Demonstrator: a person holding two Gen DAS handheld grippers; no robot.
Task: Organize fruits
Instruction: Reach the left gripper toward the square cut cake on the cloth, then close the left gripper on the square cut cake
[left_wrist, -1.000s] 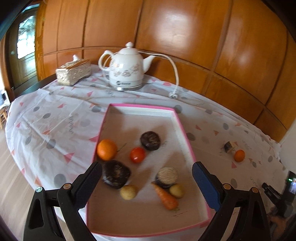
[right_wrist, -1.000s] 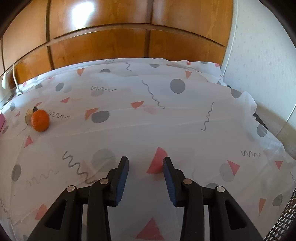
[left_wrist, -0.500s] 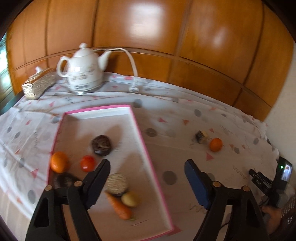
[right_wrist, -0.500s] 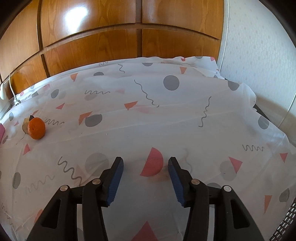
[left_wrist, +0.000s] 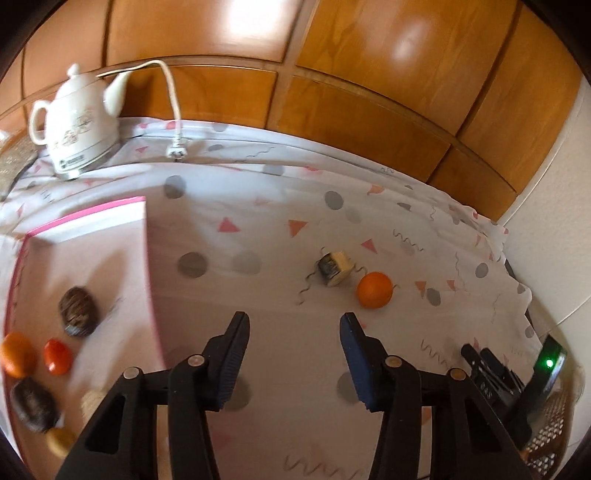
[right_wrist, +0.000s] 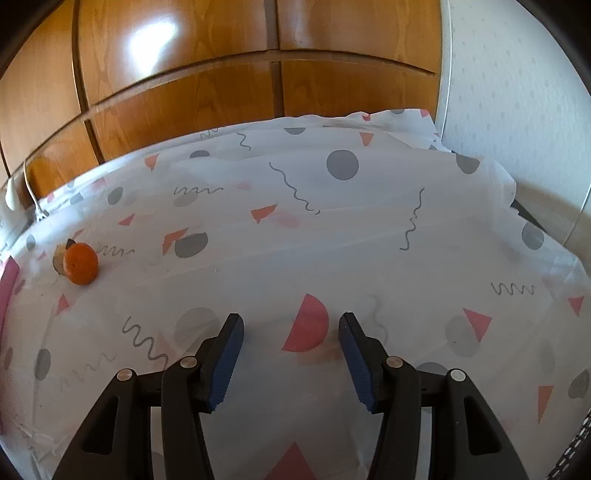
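Left gripper (left_wrist: 293, 317): jaws parted and closing, nothing between them, only patterned cloth of the desk (left_wrist: 295, 236) beneath. At about one o'clock from its tips lies an orange fruit (left_wrist: 374, 290) on the cloth; just beside that, toward twelve o'clock, a small cut block with a dark face (left_wrist: 334, 267), the two near each other but apart. At nine to ten o'clock stands the pink-rimmed tray (left_wrist: 149, 258), holding a dark brown fruit (left_wrist: 78, 311), a red fruit (left_wrist: 57, 356), a second orange fruit (left_wrist: 14, 354), another dark fruit (left_wrist: 33, 404) and a yellowish one (left_wrist: 59, 441), all blurred. At eleven o'clock, at the far edge of the desk, a white kettle (left_wrist: 79, 122) with its cord (left_wrist: 170, 92) and plug resting on the cloth. At four o'clock a black device with a green light (left_wrist: 548, 363).

Right gripper (right_wrist: 291, 319): jaws parted and opening, empty, over a pink half-disc printed on the cloth. The orange fruit (right_wrist: 80, 264) lies well apart at ten o'clock, with the cut block half hidden behind it. Wooden panelling (right_wrist: 184, 92) backs the desk.
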